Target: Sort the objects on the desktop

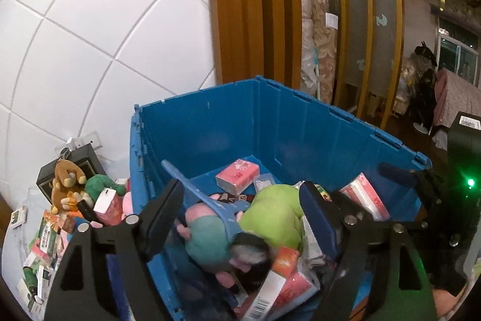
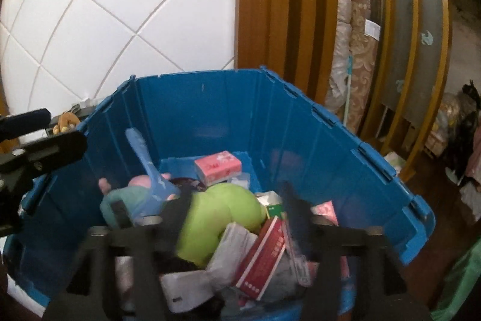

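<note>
A blue plastic crate (image 1: 270, 116) (image 2: 210, 110) holds sorted items: a lime green plush (image 1: 270, 215) (image 2: 222, 215), a teal and pink plush (image 1: 204, 239) (image 2: 132, 197), a blue plastic scoop (image 1: 207, 200) (image 2: 150, 170), pink tissue packs (image 1: 237, 176) (image 2: 218, 166) and small boxes (image 2: 264, 257). My left gripper (image 1: 240, 215) hangs open over the crate, empty. My right gripper (image 2: 234, 218) hangs open over the green plush, empty. The left gripper also shows in the right wrist view (image 2: 45, 149) at the crate's left rim.
A pile left of the crate holds a brown plush (image 1: 64, 185), a green plush (image 1: 99, 185), a black box (image 1: 75, 167) and several small cartons (image 1: 42, 242). White tiled wall (image 1: 90, 35) behind; wooden slats (image 1: 255, 5) and rolled carpets (image 1: 321, 35) stand at the right.
</note>
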